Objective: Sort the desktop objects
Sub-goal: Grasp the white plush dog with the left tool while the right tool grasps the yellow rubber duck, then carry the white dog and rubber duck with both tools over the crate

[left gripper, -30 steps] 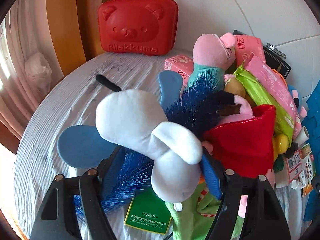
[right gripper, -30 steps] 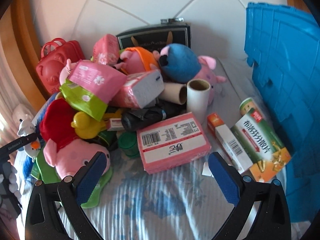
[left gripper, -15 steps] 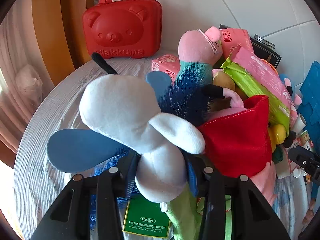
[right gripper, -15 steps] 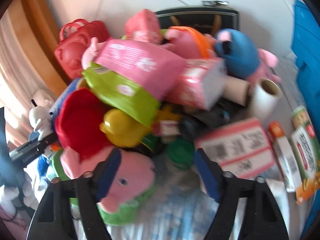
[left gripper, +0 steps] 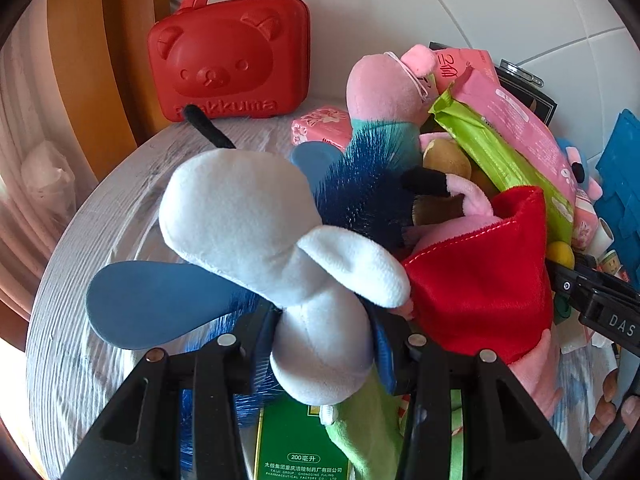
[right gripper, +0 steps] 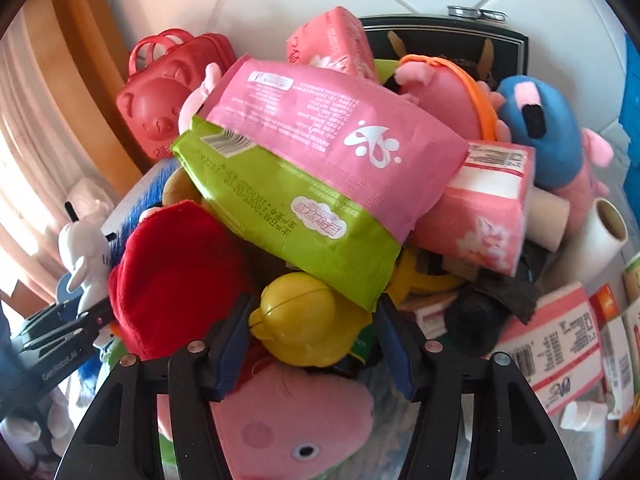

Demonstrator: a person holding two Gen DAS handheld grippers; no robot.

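The white plush toy (left gripper: pixel 256 216) sits at the left edge of the heap on the tabletop (left gripper: pixel 80 248), its lower body now clamped between the pads of the left gripper (left gripper: pixel 324 344), which stood wide around it a second ago. The right gripper (right gripper: pixel 312 332) has swung in from the pink boxes toward the middle of the pile, and its jaws are closing around the yellow plastic toy (right gripper: pixel 304 316) under the pink-and-green packet (right gripper: pixel 320 184), the pads not yet clearly pressing it. I judge 2 items are about to be lifted out for sorting, and the packet resting on the yellow toy may slide.
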